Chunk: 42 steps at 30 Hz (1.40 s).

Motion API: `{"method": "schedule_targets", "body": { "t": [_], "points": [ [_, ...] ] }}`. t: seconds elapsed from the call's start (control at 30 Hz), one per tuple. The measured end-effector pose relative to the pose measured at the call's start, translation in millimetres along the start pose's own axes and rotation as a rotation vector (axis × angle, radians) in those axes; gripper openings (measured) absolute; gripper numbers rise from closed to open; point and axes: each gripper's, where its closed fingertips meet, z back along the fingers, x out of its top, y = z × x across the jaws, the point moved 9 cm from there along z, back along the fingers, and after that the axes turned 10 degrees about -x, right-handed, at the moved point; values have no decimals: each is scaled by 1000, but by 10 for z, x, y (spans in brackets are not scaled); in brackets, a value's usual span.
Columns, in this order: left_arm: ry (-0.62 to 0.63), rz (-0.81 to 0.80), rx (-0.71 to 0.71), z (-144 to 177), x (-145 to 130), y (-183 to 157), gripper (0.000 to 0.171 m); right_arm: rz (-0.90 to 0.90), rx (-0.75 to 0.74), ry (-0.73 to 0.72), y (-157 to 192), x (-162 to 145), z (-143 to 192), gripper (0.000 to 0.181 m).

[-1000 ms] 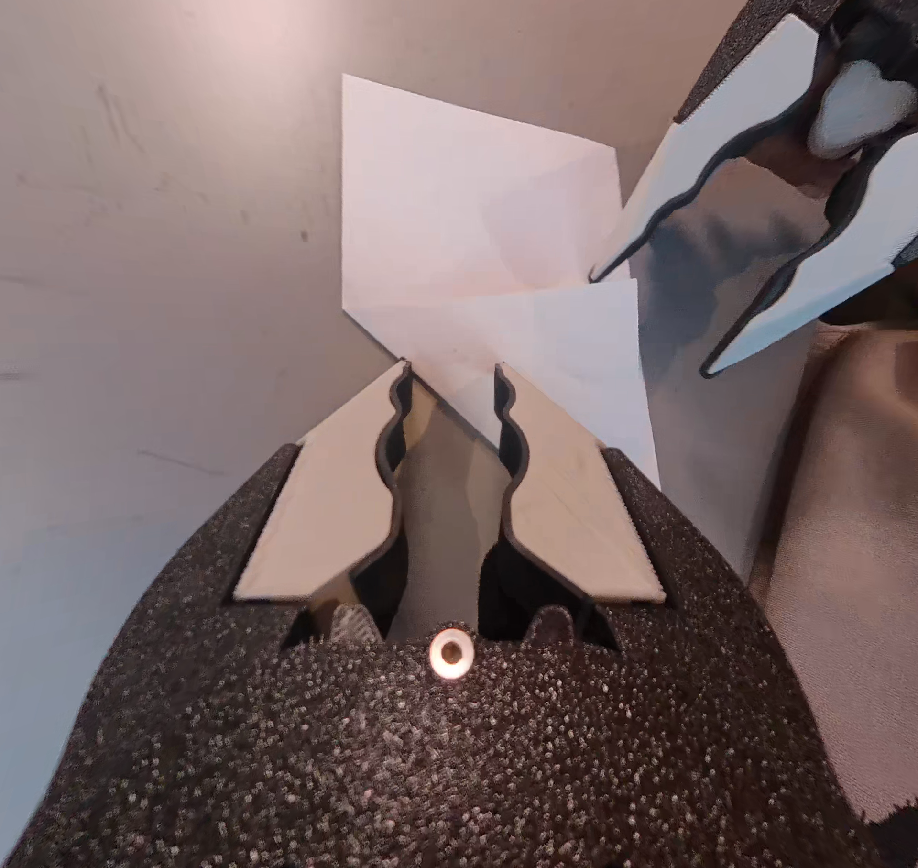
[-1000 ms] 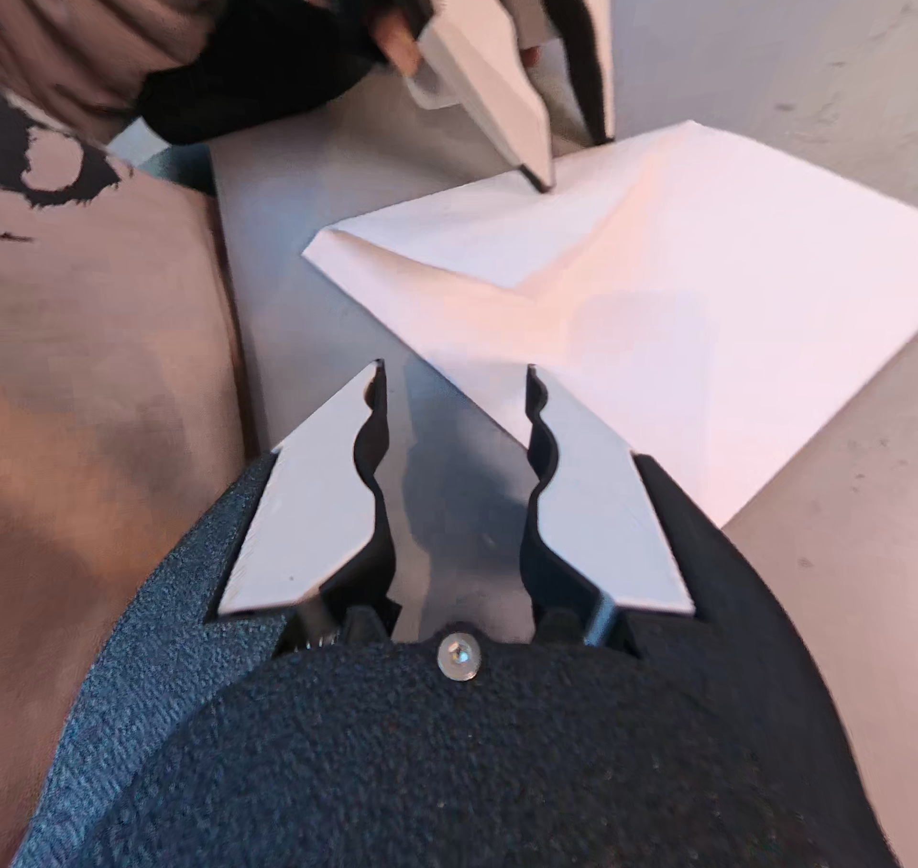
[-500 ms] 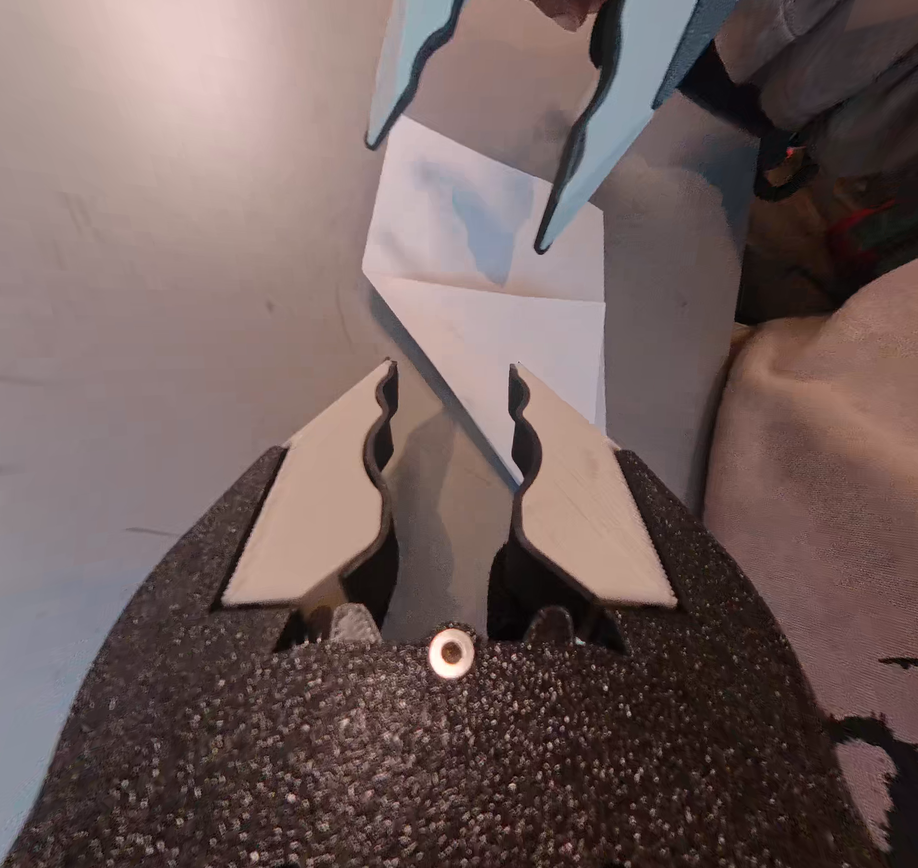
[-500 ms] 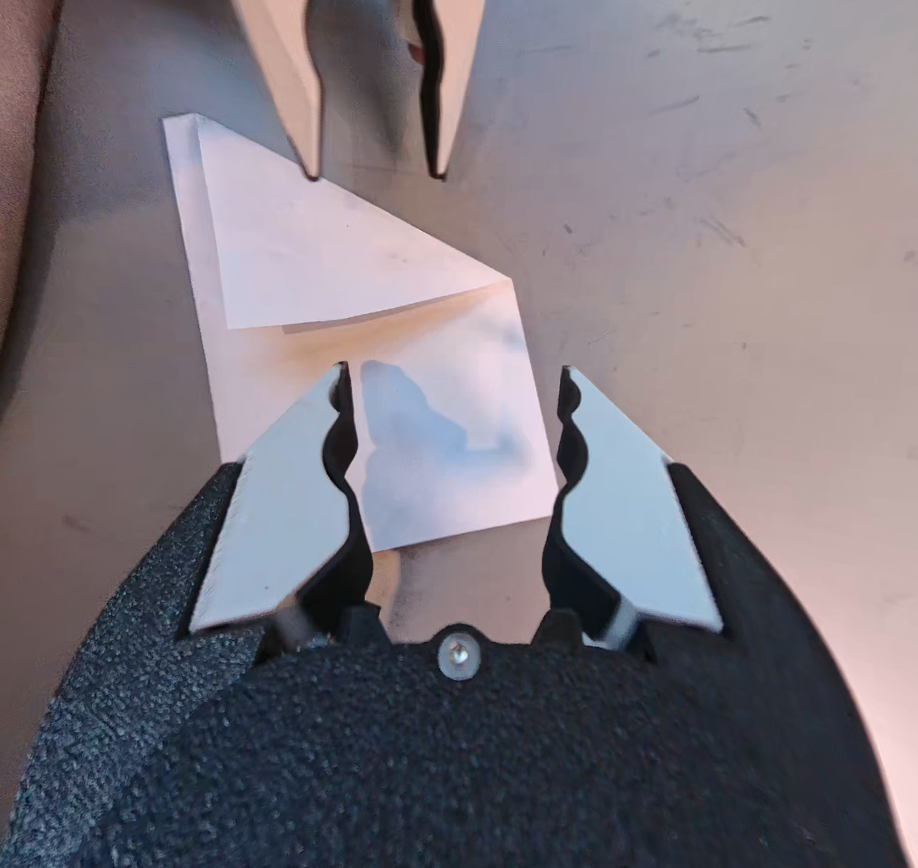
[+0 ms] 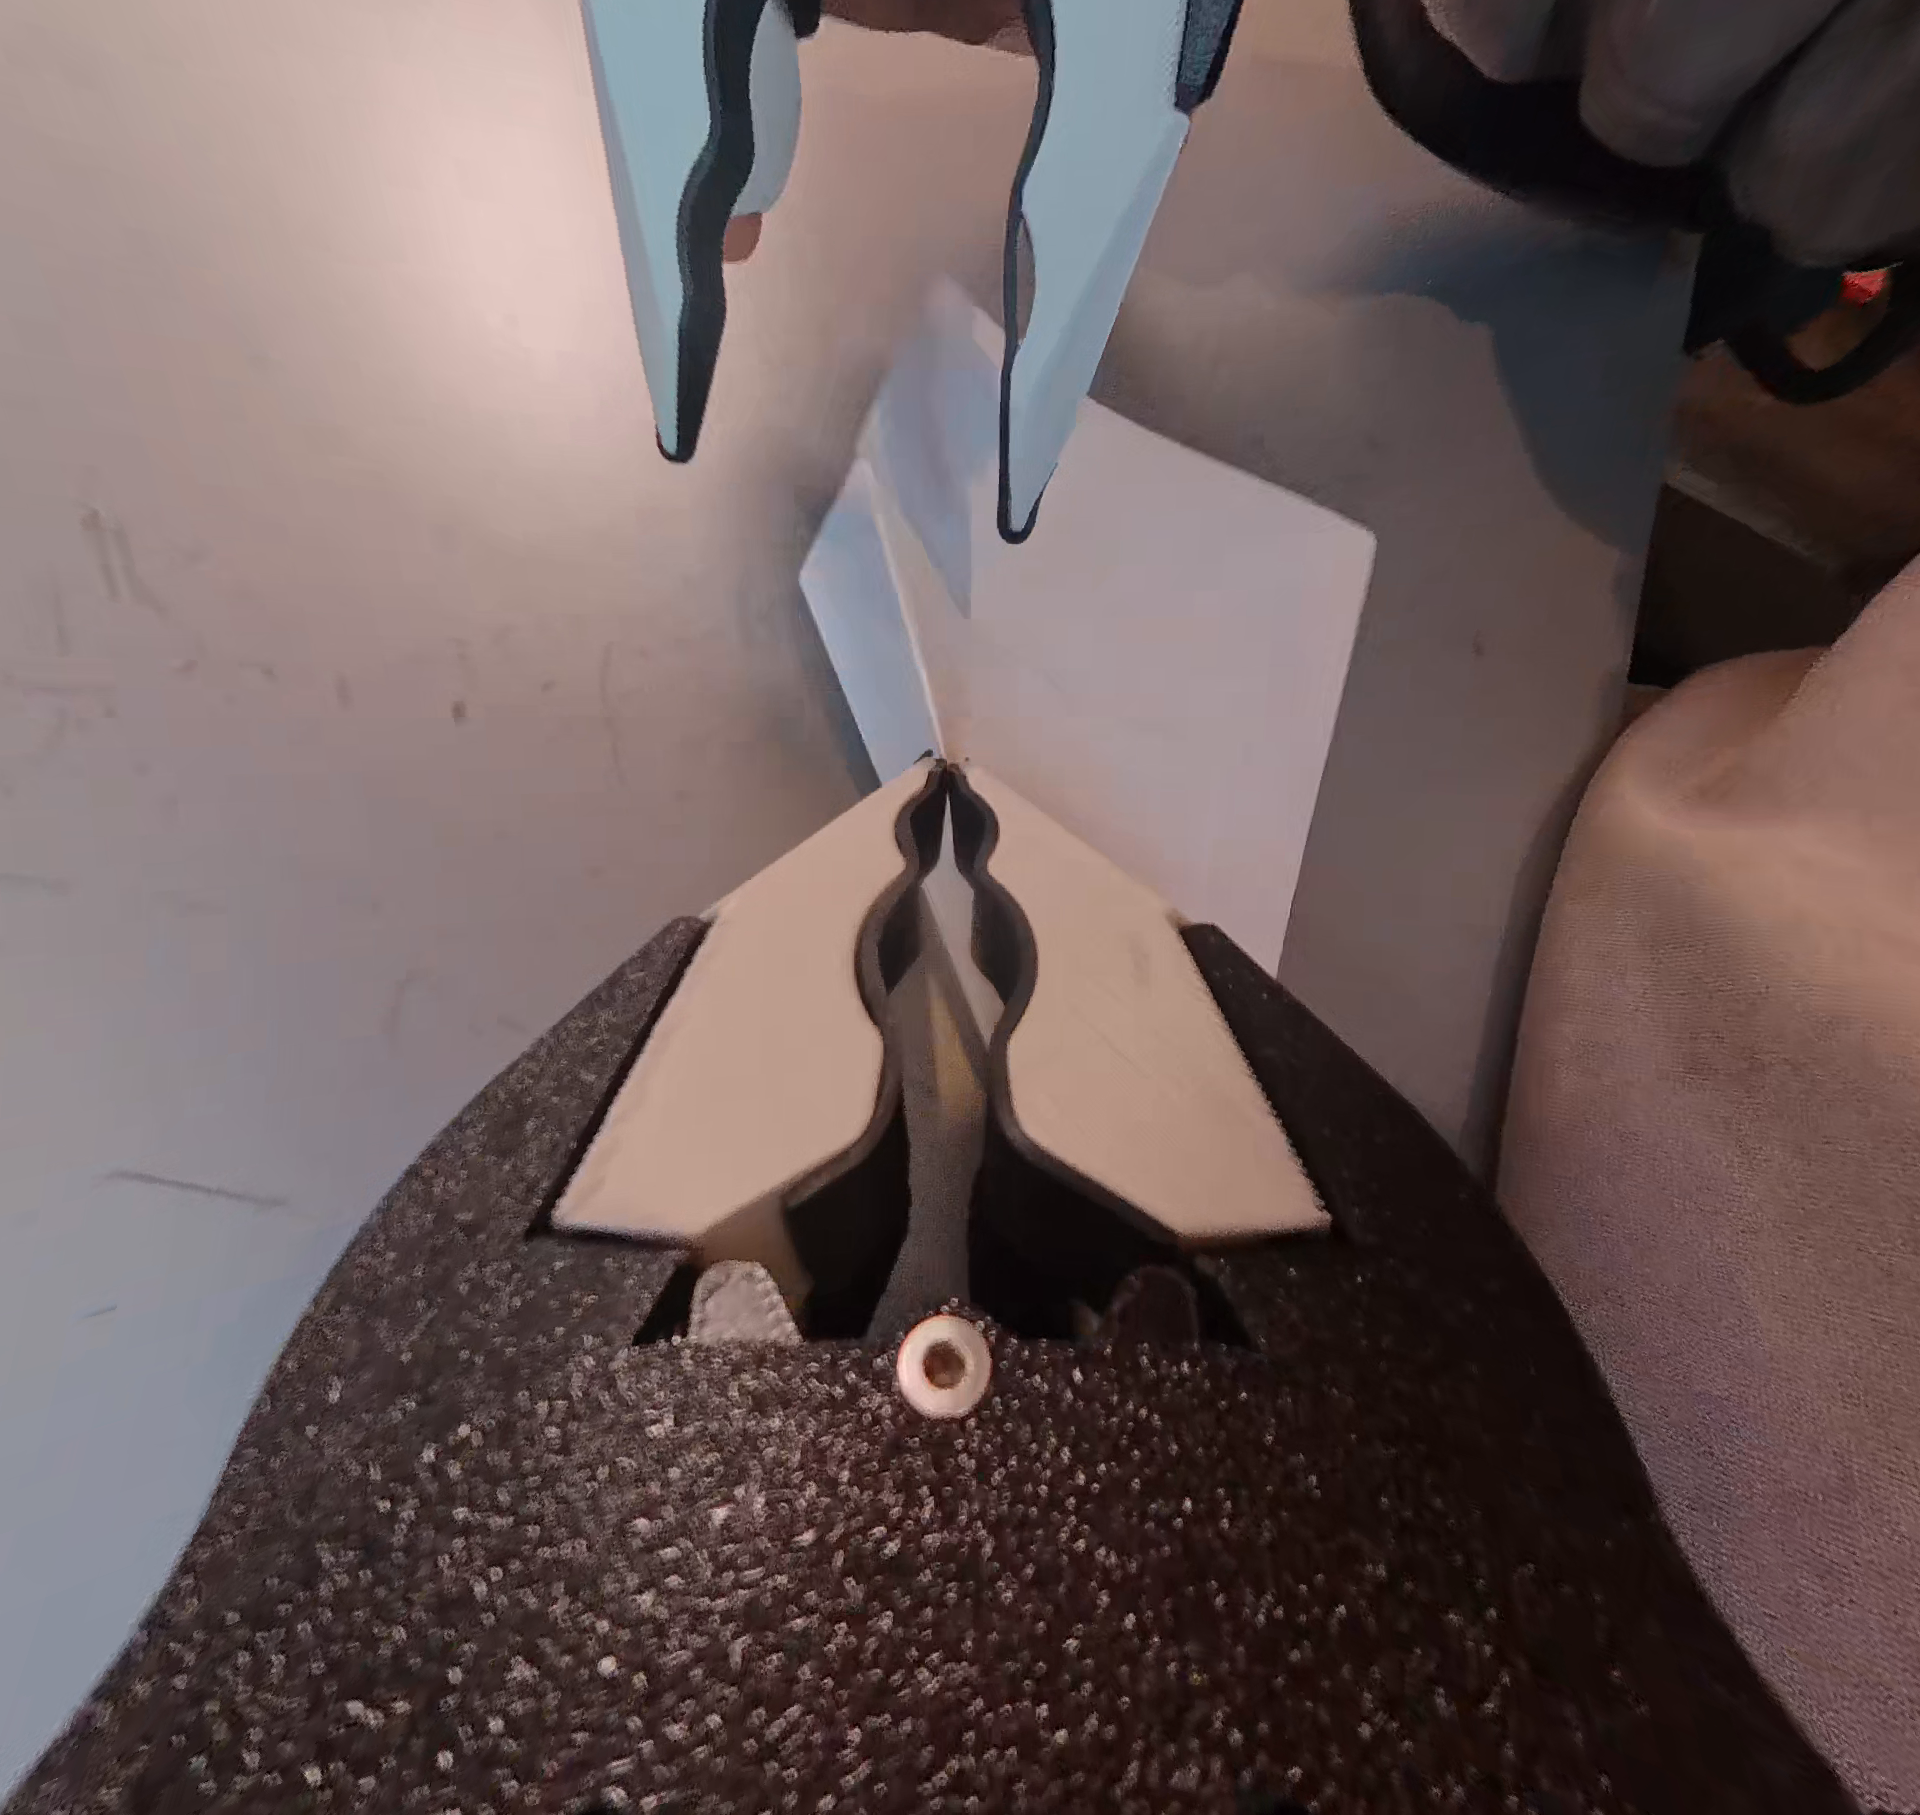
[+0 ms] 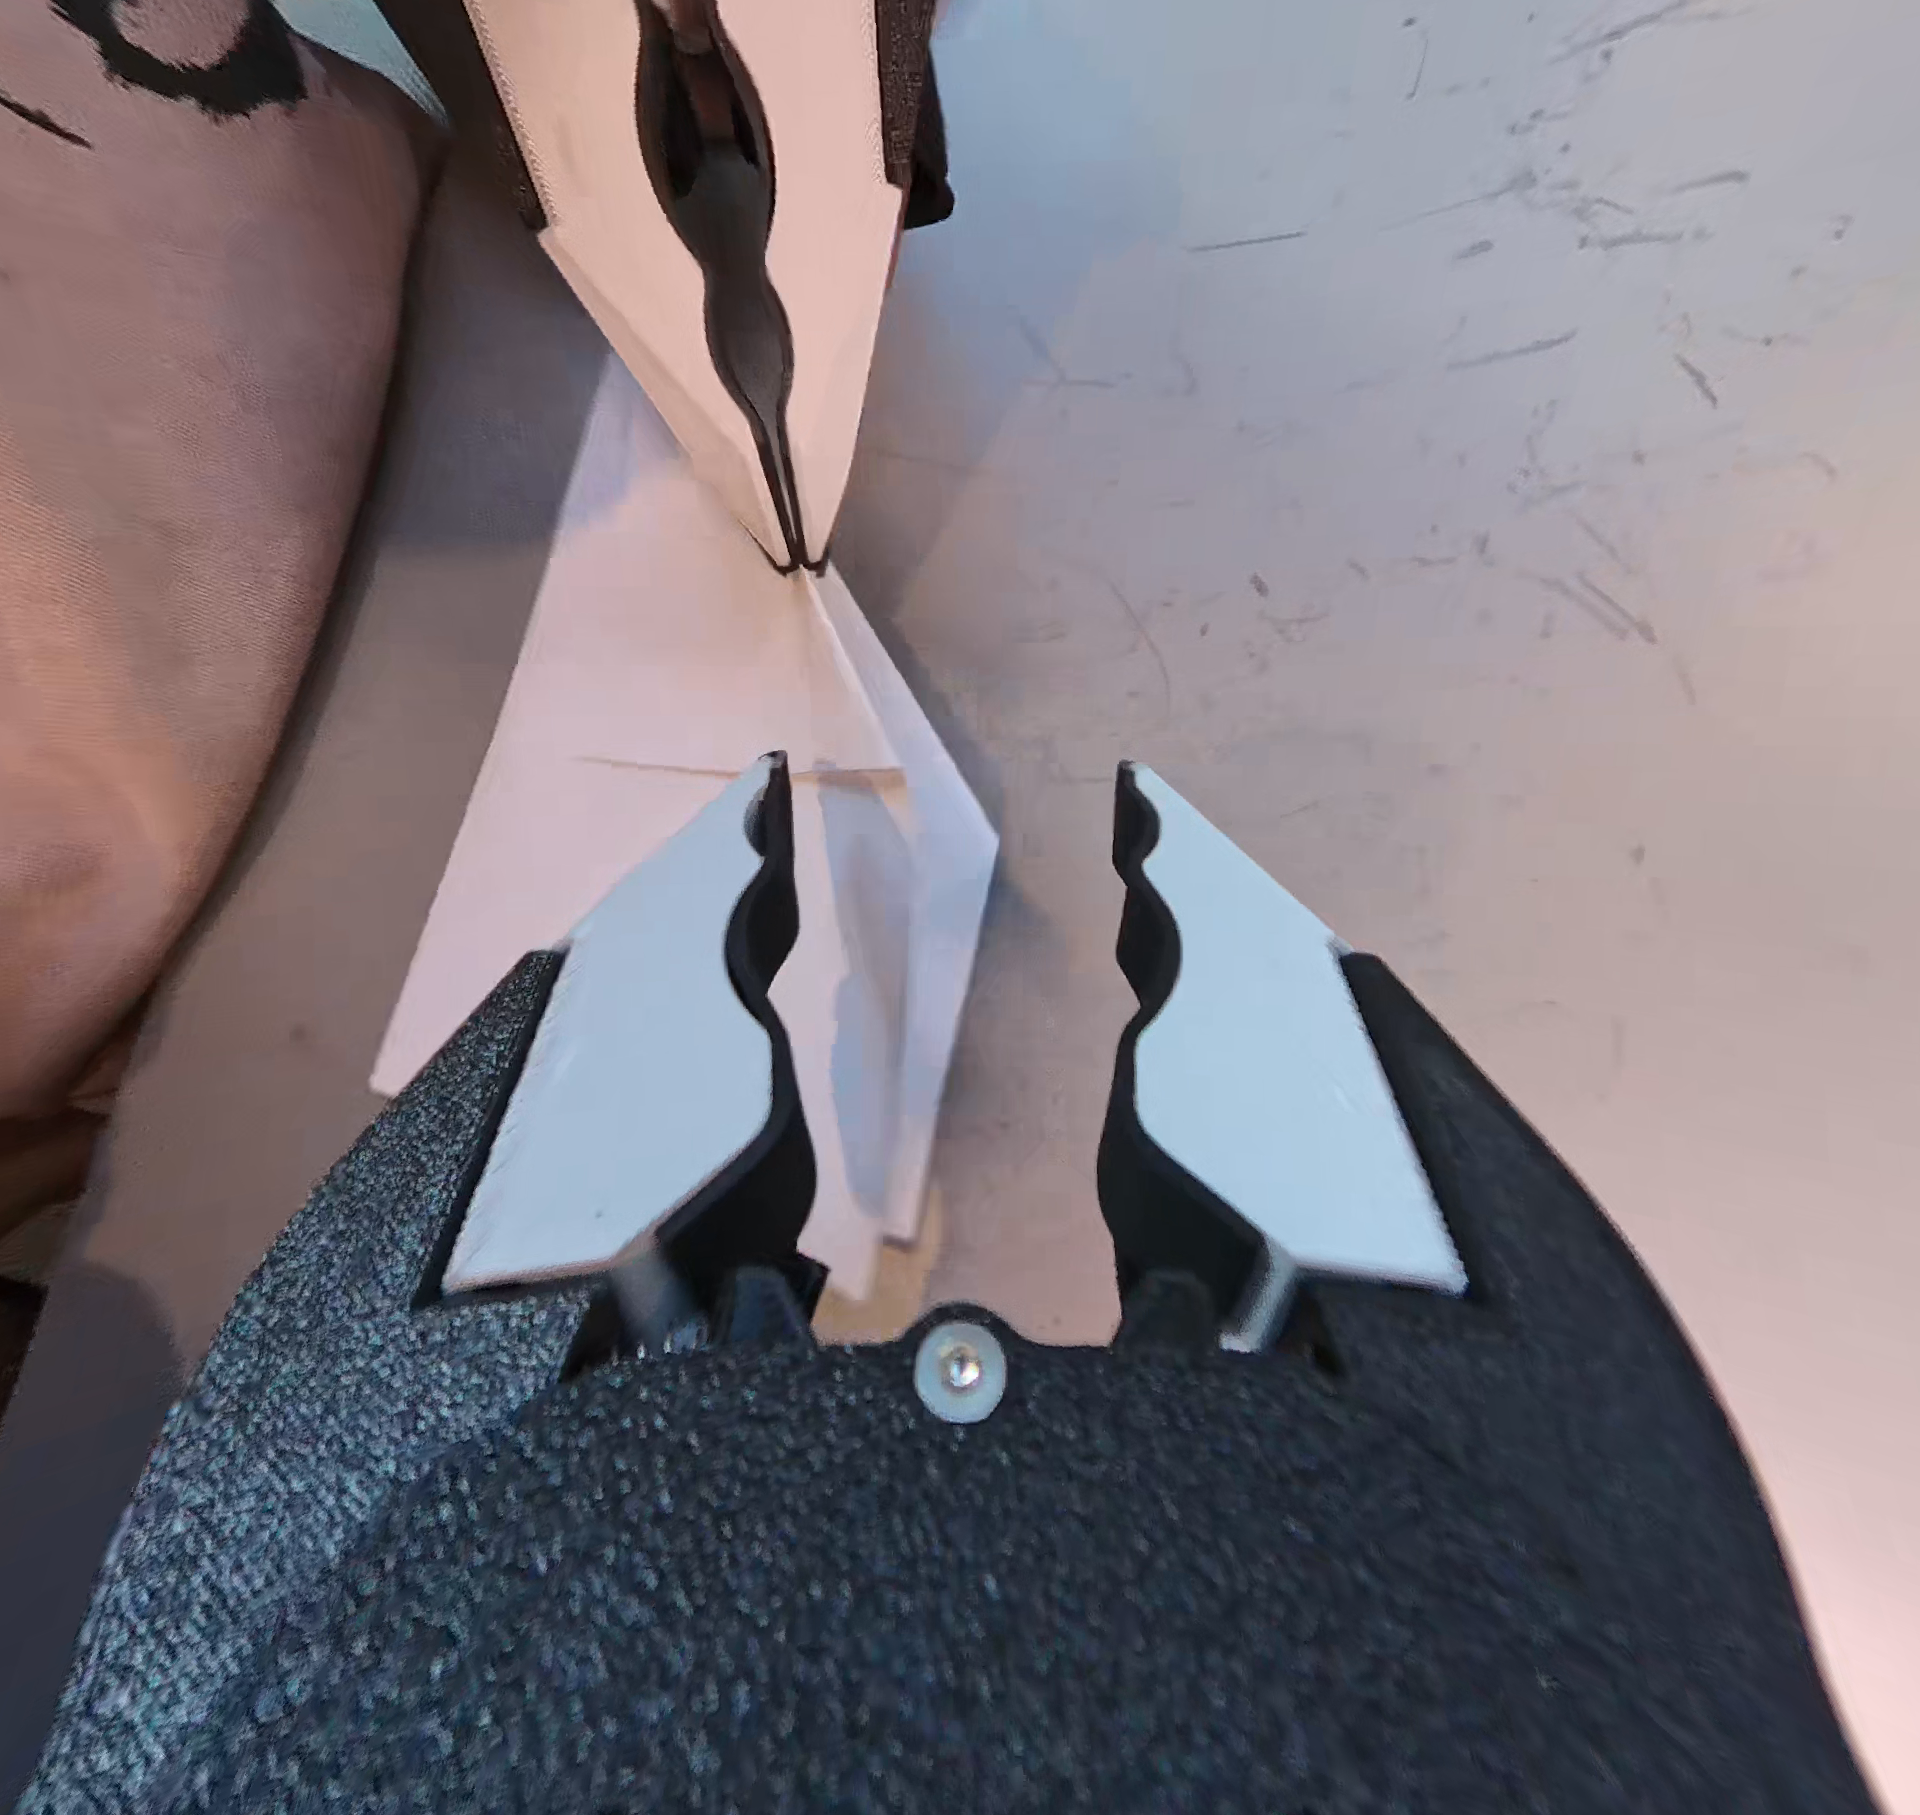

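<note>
Left gripper (image 5: 940,763): its two fingers are squeezed tight together at the tips. They pinch a raised flap of the white paper (image 5: 1164,685), and a thin strip of that paper runs back between the fingers.
Paper from the left gripper: it starts right at the fingertips and spreads ahead and to the right, lying on the grey table (image 5: 312,622). Part of it is folded over and stands up from the flat part.
How far along: one fold already shows in the paper and a flap is lifted. The flap is not pressed flat yet.
Right gripper (image 6: 951,768): its fingers are wide apart and hold nothing.
Paper from the right gripper: the folded edge sits in the gap, close to its left finger (image 6: 644,1017). I cannot tell if it touches.
Far right: pinkish cloth (image 5: 1714,1142) lies beside the paper.
</note>
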Motion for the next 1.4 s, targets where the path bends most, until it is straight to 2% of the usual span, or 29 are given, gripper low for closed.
{"method": "schedule_targets", "body": {
  "t": [0.07, 0.17, 0.2, 0.23, 0.37, 0.47, 0.53, 0.6, 0.67, 0.7, 0.83, 1.0, 1.1, 1.2, 1.33, 1.4],
  "points": [
    [-31, -35, -8, 34, 53, -8, 0, -16, 28, 5, 18, 4, 11, 55],
    [-68, -84, 21, 83, 130, -10, 0, -2, 107, 10, 128, 46, 34, 15],
    [-88, -95, 27, 101, 153, -25, 0, 21, 77, 3, 144, 70, 56, 4],
    [-105, -100, 35, 120, 169, -36, 0, 59, 30, -7, 153, 97, 88, 0],
    [-173, -118, 13, 187, 195, -45, 0, 251, -102, -20, 224, 236, 243, 0],
    [-98, -130, -14, 200, 167, -28, 17, 391, -195, -14, 300, 303, 302, 0],
    [-40, -166, 18, 207, 118, -3, 23, 475, -282, -3, 341, 329, 332, 0],
    [2, -206, 62, 219, 63, 29, 22, 564, -369, 25, 373, 330, 353, 0],
    [19, -221, 80, 228, 15, 54, 11, 626, -436, 49, 405, 311, 347, 0],
    [15, -216, 83, 224, -4, 67, 0, 623, -467, 61, 407, 294, 327, 0],
    [24, -174, 87, 139, -79, 135, 0, 505, -460, 64, 396, 201, 246, 3],
    [13, -154, 134, 120, -69, 192, 0, 337, -456, -17, 406, 151, 277, 4],
    [38, -165, 171, 89, -90, 198, 0, 373, -585, -41, 503, 106, 200, 0],
    [67, -149, 199, 61, -111, 225, 0, 512, -707, -23, 689, 40, 88, 0],
    [113, -104, 160, 23, -128, 279, 0, 696, -762, 34, 870, -111, -67, 0],
    [142, -75, 101, 14, -140, 304, 3, 676, -726, 46, 887, -171, -106, 0]
  ]
}}
